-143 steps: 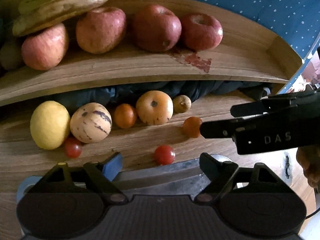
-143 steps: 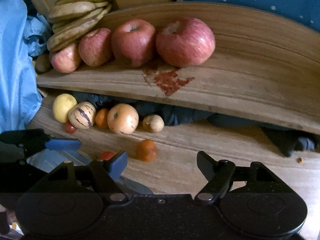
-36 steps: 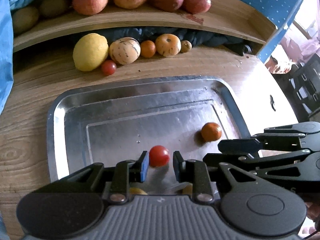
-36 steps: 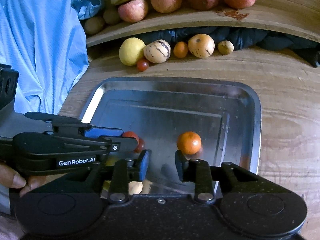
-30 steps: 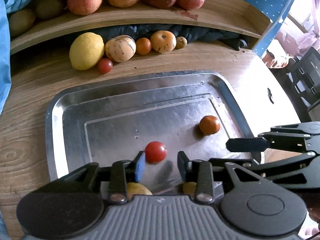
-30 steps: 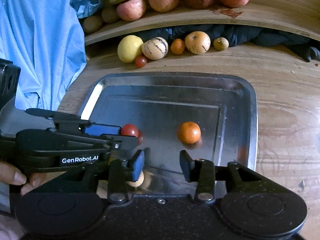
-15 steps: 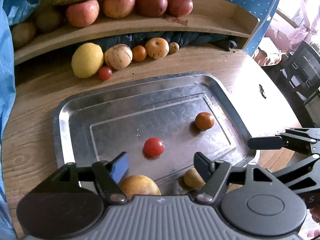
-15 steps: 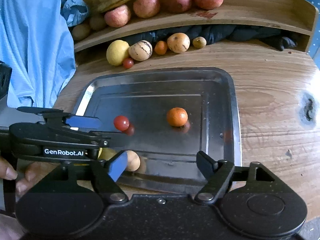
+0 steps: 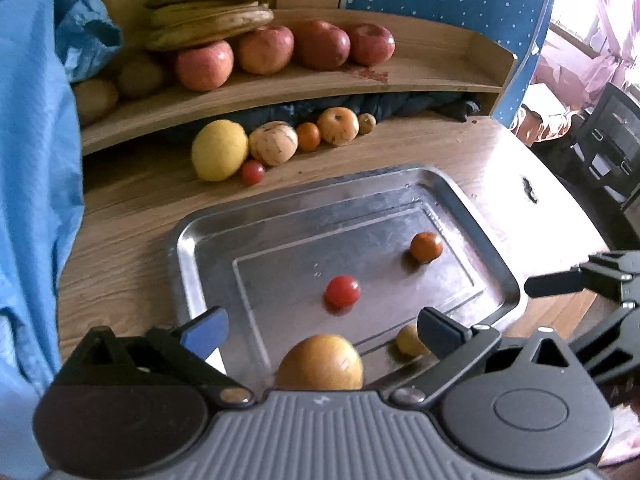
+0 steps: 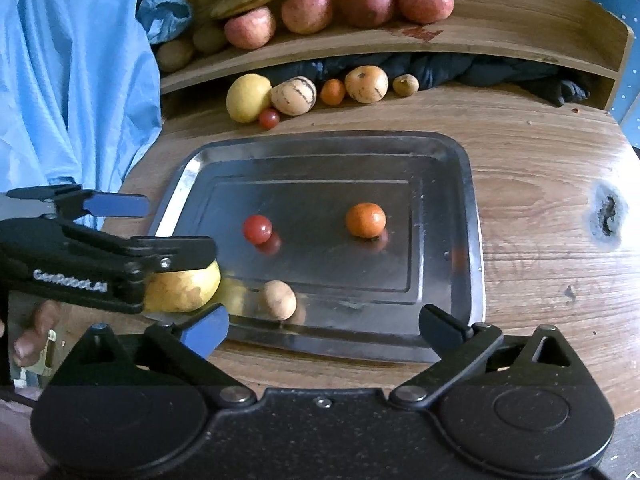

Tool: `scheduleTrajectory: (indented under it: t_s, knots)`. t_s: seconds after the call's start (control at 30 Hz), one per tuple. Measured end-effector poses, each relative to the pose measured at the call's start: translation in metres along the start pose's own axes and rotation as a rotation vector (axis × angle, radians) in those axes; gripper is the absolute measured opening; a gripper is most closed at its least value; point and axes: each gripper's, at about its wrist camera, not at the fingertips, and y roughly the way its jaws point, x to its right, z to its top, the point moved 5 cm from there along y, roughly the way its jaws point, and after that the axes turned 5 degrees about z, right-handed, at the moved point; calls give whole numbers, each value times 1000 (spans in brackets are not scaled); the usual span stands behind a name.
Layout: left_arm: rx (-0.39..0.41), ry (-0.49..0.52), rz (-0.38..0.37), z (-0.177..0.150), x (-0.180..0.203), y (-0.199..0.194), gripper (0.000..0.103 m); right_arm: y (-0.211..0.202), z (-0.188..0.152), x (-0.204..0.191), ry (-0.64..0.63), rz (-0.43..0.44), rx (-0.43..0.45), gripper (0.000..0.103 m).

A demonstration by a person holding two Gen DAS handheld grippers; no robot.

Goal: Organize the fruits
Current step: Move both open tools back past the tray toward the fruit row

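Note:
A steel tray (image 9: 185, 248) (image 10: 472, 200) lies on the wooden table. On it rest a red tomato (image 9: 342, 291) (image 10: 257, 229), a small orange (image 9: 426, 247) (image 10: 365, 220), a small tan fruit (image 9: 408, 340) (image 10: 280, 299) and a big yellow fruit (image 9: 320, 362) (image 10: 184, 288) at the near rim. My left gripper (image 9: 320, 328) (image 10: 148, 228) hangs over the tray's near left corner. Its jaws are opening wide and grip nothing. My right gripper (image 10: 322, 328) (image 9: 576, 312) hovers over the near rim, jaws opening too, nothing between them.
Beyond the tray lies a row of fruit: a lemon (image 9: 219, 150), a striped melon (image 9: 273, 143), a second tomato (image 9: 252, 172) and others. A curved shelf (image 9: 400, 84) above holds apples (image 9: 320, 44) and bananas (image 9: 212, 8). Blue cloth (image 10: 72, 80) hangs at the left.
Both grippers went from nearly shut to wide open and drew back and up from the tray. The tomato and the orange stay free on the tray.

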Motion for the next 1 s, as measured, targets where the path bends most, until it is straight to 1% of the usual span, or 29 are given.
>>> scheduleTrajectory:
  t_s: [0.13,0.37,0.5,0.73,0.87,1.0]
  knots:
    - [-20,-16,6,-9,-7,-4,103,4,0,-6,-16,2,-21,102]
    - [-34,-19,9,-17,-17,-12,103,10,2,-20,-100,-2,-65,102]
    - [-28,-8,41,-24,-22,-16,103,14,2,-25,-139,4,-98,102]
    - [-70,26,43,-34,-25,-18,103,21,2,-23,-191,-15,-168,102]
    - [-85,34,52,-36,-26,-19,103,21,6,-17,-190,-29,-172,102]
    - [-93,34,73,-32,-26,-17,103,19,14,-9,-177,-24,-160,102]
